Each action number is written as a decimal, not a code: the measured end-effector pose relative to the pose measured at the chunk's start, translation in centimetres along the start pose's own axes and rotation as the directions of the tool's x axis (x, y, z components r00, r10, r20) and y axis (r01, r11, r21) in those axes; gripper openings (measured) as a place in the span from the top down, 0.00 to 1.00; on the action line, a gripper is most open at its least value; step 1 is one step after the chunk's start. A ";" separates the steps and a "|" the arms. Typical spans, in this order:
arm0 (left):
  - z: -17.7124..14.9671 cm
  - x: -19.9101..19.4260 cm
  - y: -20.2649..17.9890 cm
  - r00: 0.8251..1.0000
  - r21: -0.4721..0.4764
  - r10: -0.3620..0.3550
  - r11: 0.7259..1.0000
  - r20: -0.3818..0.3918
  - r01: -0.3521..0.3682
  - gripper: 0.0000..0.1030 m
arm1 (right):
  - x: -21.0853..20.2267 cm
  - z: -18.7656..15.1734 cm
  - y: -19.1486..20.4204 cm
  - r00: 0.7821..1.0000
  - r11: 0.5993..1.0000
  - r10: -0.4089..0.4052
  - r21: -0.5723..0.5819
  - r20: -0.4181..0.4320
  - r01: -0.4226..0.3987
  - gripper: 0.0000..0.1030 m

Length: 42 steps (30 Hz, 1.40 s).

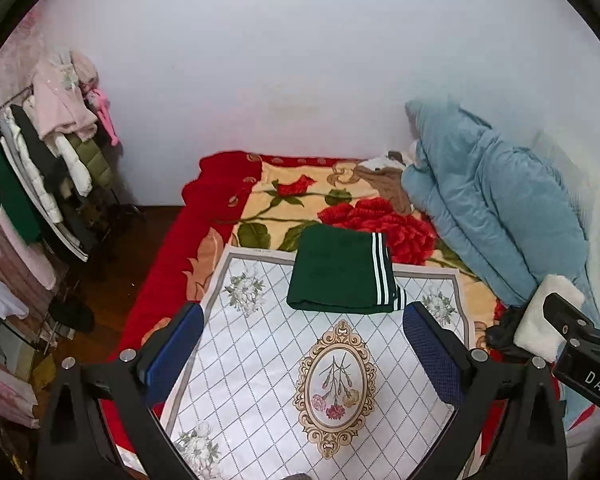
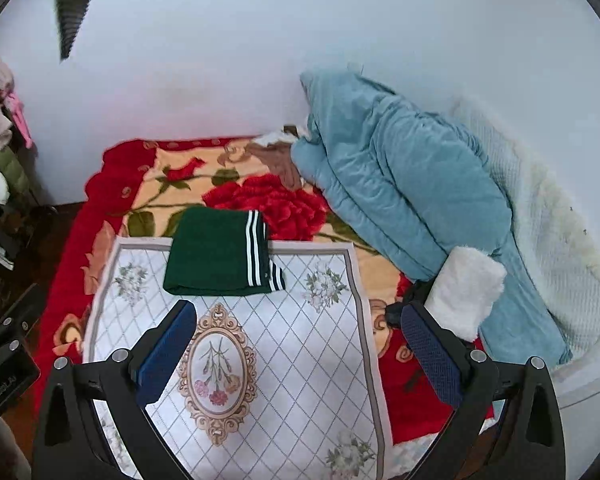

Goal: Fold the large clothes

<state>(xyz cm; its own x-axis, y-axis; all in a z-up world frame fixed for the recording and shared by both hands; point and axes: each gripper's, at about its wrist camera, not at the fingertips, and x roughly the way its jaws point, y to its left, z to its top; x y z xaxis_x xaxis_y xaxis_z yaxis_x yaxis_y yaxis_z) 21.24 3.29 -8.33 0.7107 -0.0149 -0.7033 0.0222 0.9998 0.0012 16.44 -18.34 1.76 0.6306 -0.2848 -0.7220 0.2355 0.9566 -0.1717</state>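
A dark green garment with white stripes (image 1: 342, 270) lies folded into a neat rectangle at the far edge of a white patterned mat (image 1: 260, 352) on the bed. It also shows in the right wrist view (image 2: 220, 252), on the same mat (image 2: 300, 344). My left gripper (image 1: 304, 344) is open and empty, held above the mat on the near side of the garment. My right gripper (image 2: 298, 340) is open and empty too, above the mat's right half. Neither touches the garment.
A red rose blanket (image 1: 340, 200) covers the bed. A blue quilt (image 2: 400, 184) is heaped at the right against the wall, with a white fluffy folded item (image 2: 466, 292) and a dark item beside it. A clothes rack (image 1: 52, 152) stands left of the bed.
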 end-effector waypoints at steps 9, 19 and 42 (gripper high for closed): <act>-0.4 -5.8 -0.5 1.000 -0.028 0.000 1.000 0.010 0.000 0.01 | -8.2 -1.1 -2.9 0.998 1.000 0.014 0.000 0.065 -0.014 0.00; -1.9 -9.2 -1.3 0.999 -0.021 0.031 0.999 0.031 -0.030 0.01 | -12.3 -2.5 -4.4 0.994 0.999 0.042 -0.029 0.097 -0.040 0.00; -2.3 -10.9 -1.4 0.996 -0.046 0.063 0.997 0.070 -0.060 0.01 | -12.6 -1.9 -5.8 0.989 0.995 0.080 -0.070 0.125 -0.072 0.00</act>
<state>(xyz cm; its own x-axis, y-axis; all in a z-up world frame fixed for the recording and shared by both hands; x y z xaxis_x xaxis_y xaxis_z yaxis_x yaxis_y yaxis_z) 11.83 2.07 -2.31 0.7581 0.0470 -0.6505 -0.0530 0.9985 0.0105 5.73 -20.16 10.57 0.7350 -0.2128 -0.6438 0.1374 0.9765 -0.1659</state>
